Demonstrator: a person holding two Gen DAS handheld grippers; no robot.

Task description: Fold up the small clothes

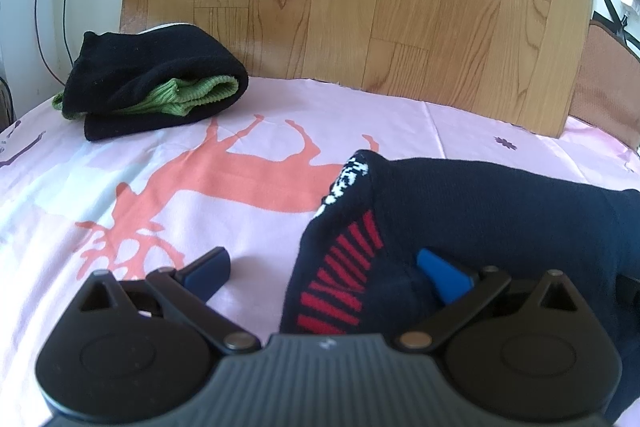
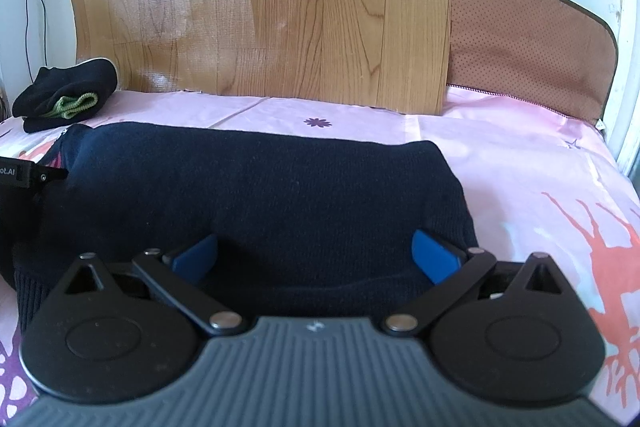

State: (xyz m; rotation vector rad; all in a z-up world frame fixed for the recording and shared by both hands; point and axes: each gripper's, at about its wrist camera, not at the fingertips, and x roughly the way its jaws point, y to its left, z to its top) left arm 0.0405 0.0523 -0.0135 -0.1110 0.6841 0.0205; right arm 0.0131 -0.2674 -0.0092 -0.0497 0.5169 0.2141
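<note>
Both tools are wide open. The left tool (image 1: pixel 326 271) and right tool (image 2: pixel 316 255) sit at the dark blue sweater (image 2: pixel 260 179), low in the frame, gripping nothing.

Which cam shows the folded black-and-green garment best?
Left wrist view: the folded black garment with green ribbed cuff sits large and unobstructed on the pink sheet, its folds clear. The right wrist view shows it small at the far left edge, with little detail.
</note>
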